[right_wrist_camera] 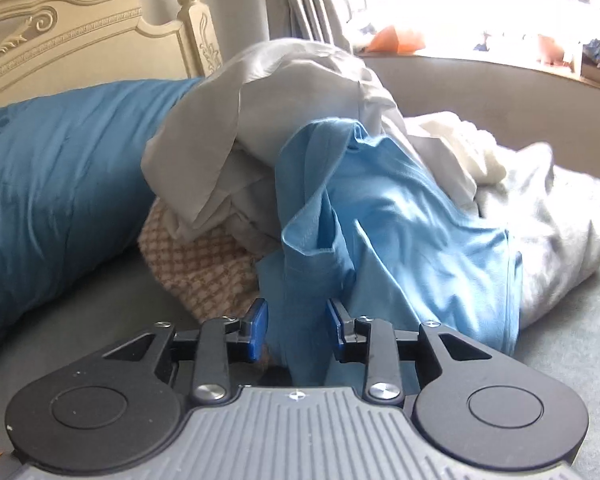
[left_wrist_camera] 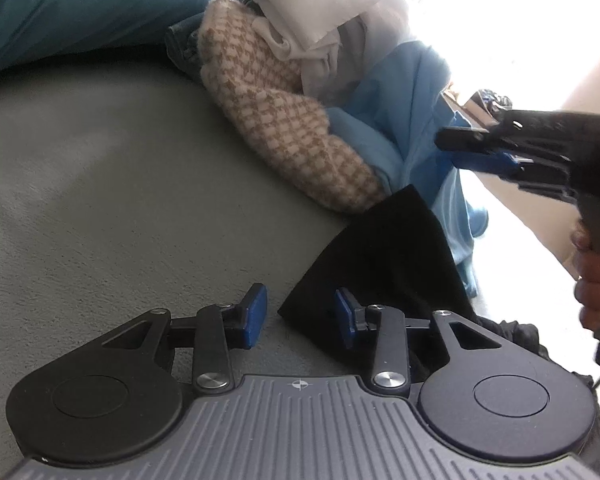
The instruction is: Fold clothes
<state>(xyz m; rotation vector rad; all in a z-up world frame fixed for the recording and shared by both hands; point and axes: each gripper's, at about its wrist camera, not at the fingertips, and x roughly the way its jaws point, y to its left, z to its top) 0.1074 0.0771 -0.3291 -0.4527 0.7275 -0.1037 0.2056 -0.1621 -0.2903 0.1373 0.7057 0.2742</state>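
1. The left hand-held gripper [left_wrist_camera: 300,316] stands with its blue pads wide apart and nothing between them. It hovers low over the grey bed cover [left_wrist_camera: 100,184], and its right pad sits just in front of the corner of a black garment [left_wrist_camera: 380,256] lying on the bed.
2. The right hand-held gripper [right_wrist_camera: 296,324] is also spread open. A hanging fold of the light blue shirt [right_wrist_camera: 380,216] drops down between its pads; whether the pads touch the cloth cannot be told.
3. The light blue shirt lies on top of the clothes heap on the bed, draped over a pale grey garment [right_wrist_camera: 260,92], with a beige checked knit [right_wrist_camera: 204,268] under the heap's left side.
4. Only the left wrist view shows the black garment and the person's hand [left_wrist_camera: 596,280] holding the right tool's handle.
5. Only the right wrist view shows the cream carved headboard [right_wrist_camera: 80,28], the curtain [right_wrist_camera: 300,0] and a white cloth [right_wrist_camera: 460,144] behind the shirt.
6. Both views show the teal pillow [right_wrist_camera: 60,160] left of the heap.
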